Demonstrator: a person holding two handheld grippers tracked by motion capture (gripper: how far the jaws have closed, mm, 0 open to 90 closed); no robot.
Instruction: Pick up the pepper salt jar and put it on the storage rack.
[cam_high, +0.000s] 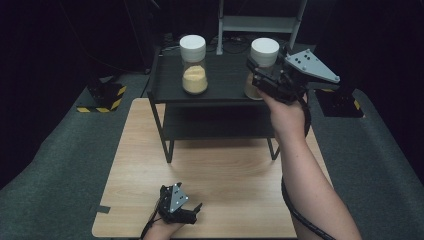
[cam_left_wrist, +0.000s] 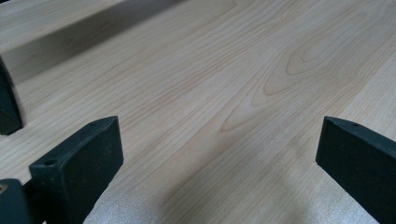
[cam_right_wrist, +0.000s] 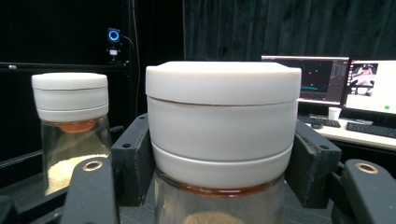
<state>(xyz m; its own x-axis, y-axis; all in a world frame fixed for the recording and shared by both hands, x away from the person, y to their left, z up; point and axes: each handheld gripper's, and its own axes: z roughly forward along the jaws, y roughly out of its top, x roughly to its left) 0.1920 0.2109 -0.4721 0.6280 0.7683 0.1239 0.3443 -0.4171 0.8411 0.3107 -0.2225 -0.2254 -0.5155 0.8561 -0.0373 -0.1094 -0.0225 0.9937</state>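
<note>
A person's right gripper (cam_high: 256, 75) clamps a glass jar (cam_high: 261, 67) on the top shelf of a black rack (cam_high: 220, 95), its two black jaws pressed against either side of the jar's broad white lid (cam_right_wrist: 223, 121). In the right gripper view the lid sits squarely between the jaws: a thick, matte cap in stacked bands, with a thin amber ring just under it where the clear glass begins. Below that the jar holds a tan, grainy powder, of which only the top shows between the jaws.

A second jar (cam_high: 193, 64) of the same make stands well apart from the gripper, to the far side of the held jar along the same shelf; it has the same white cap and is roughly a third full of pale yellow grains. Beyond the right gripper, two lit monitors (cam_right_wrist: 327, 79) and a keyboard sit on a desk in the dark room.

The left gripper (cam_high: 187, 212) rests low on the near edge of the light wooden table (cam_left_wrist: 224, 84), far from both jars. Its jaws stand wide apart with nothing but bare wood grain between them.
</note>
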